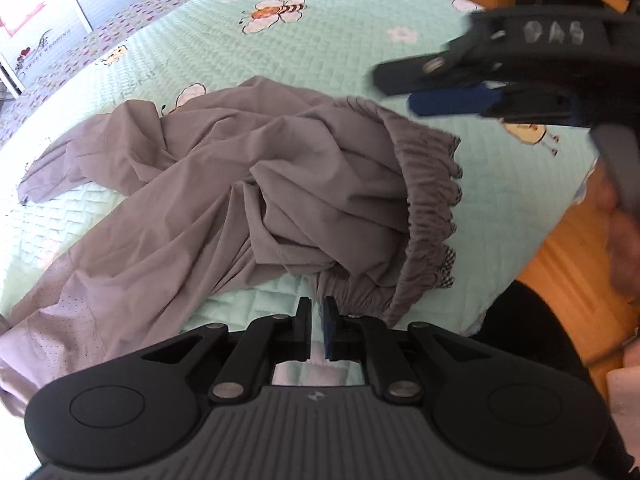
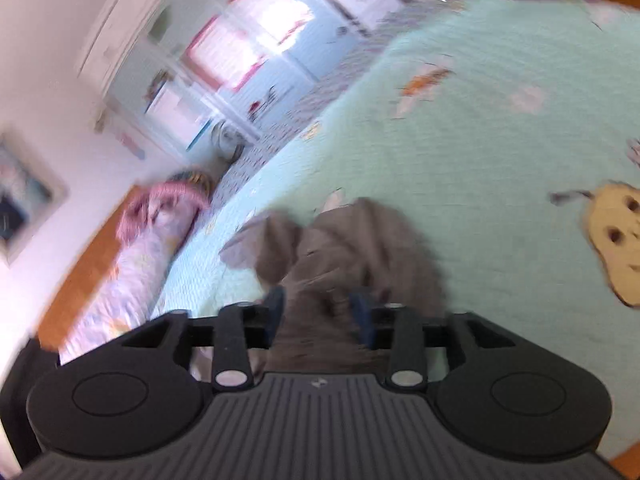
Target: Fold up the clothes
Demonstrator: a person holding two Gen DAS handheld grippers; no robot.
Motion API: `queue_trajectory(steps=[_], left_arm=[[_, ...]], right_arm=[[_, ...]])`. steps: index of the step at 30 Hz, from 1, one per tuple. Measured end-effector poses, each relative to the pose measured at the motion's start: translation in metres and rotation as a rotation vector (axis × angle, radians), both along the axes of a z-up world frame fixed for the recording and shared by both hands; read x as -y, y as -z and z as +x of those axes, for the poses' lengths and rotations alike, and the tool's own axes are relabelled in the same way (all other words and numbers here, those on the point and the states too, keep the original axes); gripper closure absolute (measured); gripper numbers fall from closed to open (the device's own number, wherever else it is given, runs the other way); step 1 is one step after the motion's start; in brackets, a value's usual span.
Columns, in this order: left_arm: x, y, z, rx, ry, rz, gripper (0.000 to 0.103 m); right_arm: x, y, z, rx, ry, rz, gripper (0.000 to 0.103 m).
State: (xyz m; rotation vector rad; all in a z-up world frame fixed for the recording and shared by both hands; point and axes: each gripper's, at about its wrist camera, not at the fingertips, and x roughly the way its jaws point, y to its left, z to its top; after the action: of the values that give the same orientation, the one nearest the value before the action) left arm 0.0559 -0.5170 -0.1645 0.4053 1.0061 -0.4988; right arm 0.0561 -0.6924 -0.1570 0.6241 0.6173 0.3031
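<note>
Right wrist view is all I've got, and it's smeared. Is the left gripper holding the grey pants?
Observer: No. The left gripper is all but closed with nothing between its fingers, just short of the pants.
Operator: Where's the waistband?
Observer: The elastic waistband lies bunched on the side towards the bed's edge, curving down to just ahead of the left gripper.
Operator: Is my right gripper touching cloth?
Observer: It doesn't look so. The left wrist view shows the right gripper in the air over the bedspread, clear of the waistband.
</note>
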Motion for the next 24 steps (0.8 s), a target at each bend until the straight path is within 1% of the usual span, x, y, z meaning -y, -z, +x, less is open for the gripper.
queue_trajectory(steps=[1,3,4,5,6,9,11,12,13,14,15,17,19,21,24], left_arm=[[-0.002,0.0,0.002,-0.011,-0.011,-0.018,0.097],[-0.005,0.0,0.006,-0.023,-0.036,-0.029,0.097],[-0.006,-0.001,0.008,-0.032,-0.046,-0.043,0.097],[-0.008,-0.002,0.009,-0.043,-0.055,-0.062,0.096],[-0.01,-0.002,0.011,-0.054,-0.064,-0.08,0.096],[-0.016,-0.005,0.016,-0.087,-0.091,-0.135,0.095],[-0.021,-0.007,0.02,-0.109,-0.109,-0.172,0.095],[-0.023,-0.008,0.022,-0.12,-0.118,-0.19,0.094],[-0.025,-0.008,0.023,-0.131,-0.127,-0.209,0.093],[-0.027,-0.009,0.025,-0.142,-0.136,-0.227,0.088],[-0.029,-0.01,0.027,-0.152,-0.146,-0.246,0.078],[-0.033,-0.011,0.031,-0.179,-0.172,-0.294,0.066],[-0.036,-0.012,0.034,-0.199,-0.198,-0.329,0.063],[-0.032,-0.011,0.036,-0.204,-0.224,-0.304,0.061],[-0.023,-0.003,0.046,-0.218,-0.246,-0.268,0.055]], right_arm=[[-0.015,-0.006,0.004,0.002,-0.013,-0.1,0.033],[-0.038,-0.01,0.01,-0.005,-0.019,-0.281,0.035],[-0.045,-0.01,0.012,-0.009,-0.016,-0.346,0.048],[-0.045,-0.009,0.012,-0.015,-0.012,-0.365,0.057],[-0.043,-0.006,0.009,-0.022,-0.012,-0.352,0.07],[-0.028,0.002,-0.001,-0.044,0.0,-0.309,0.073],[-0.012,0.009,-0.02,-0.046,0.006,-0.243,0.076],[-0.006,0.013,-0.031,-0.044,0.003,-0.193,0.081],[-0.003,0.017,-0.041,-0.039,-0.004,-0.161,0.087],[-0.006,0.019,-0.049,-0.029,-0.017,-0.159,0.089],[-0.009,0.021,-0.058,-0.019,-0.03,-0.157,0.091],[-0.021,0.025,-0.072,-0.005,-0.073,-0.182,0.092],[-0.036,0.027,-0.078,-0.01,-0.106,-0.209,0.093],[-0.045,0.029,-0.08,-0.008,-0.119,-0.229,0.093],[-0.046,0.03,-0.079,0.0,-0.117,-0.221,0.093]])
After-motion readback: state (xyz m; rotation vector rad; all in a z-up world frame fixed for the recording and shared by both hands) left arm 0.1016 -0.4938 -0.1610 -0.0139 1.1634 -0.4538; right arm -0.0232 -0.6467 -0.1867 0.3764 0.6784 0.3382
